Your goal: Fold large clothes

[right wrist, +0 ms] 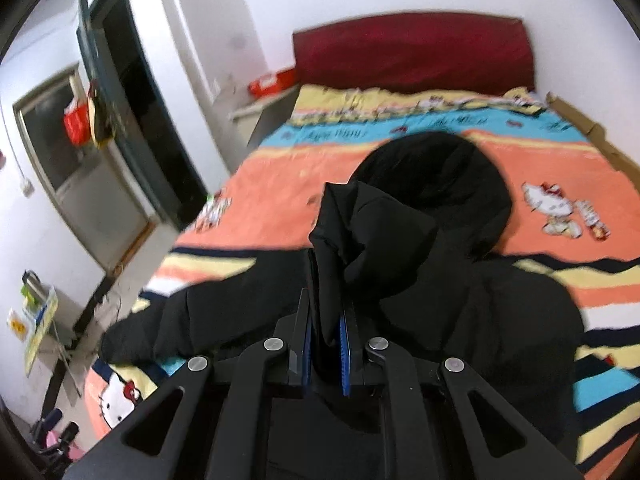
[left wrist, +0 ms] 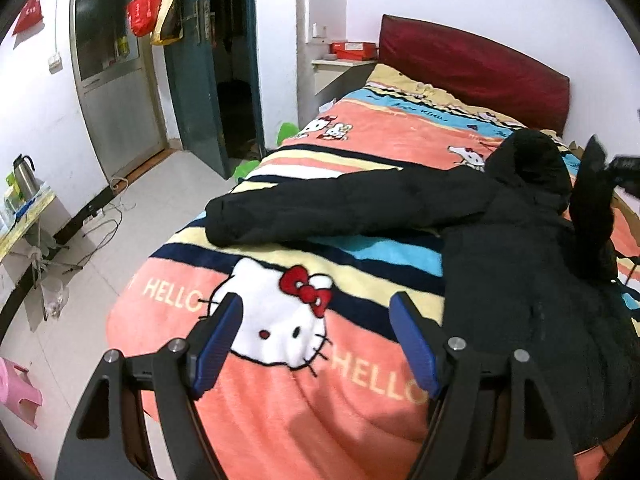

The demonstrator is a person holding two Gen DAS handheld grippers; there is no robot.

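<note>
A black hooded padded jacket [left wrist: 516, 248] lies on the bed, its hood toward the headboard and one sleeve [left wrist: 320, 210] stretched out to the left. My left gripper [left wrist: 316, 316] is open and empty, hovering over the blanket left of the jacket's body. My right gripper [right wrist: 326, 292] is shut on the jacket's other sleeve [right wrist: 360, 232] and holds it lifted above the jacket's body [right wrist: 500, 320]. That raised sleeve also shows in the left wrist view [left wrist: 592, 208] at the far right.
The bed has a Hello Kitty blanket [left wrist: 288, 400] and a dark red headboard [left wrist: 476, 68]. To the left are tiled floor, cables, a small table with a kettle [left wrist: 24, 176], a pink stool [left wrist: 16, 392] and an open dark door [left wrist: 200, 80].
</note>
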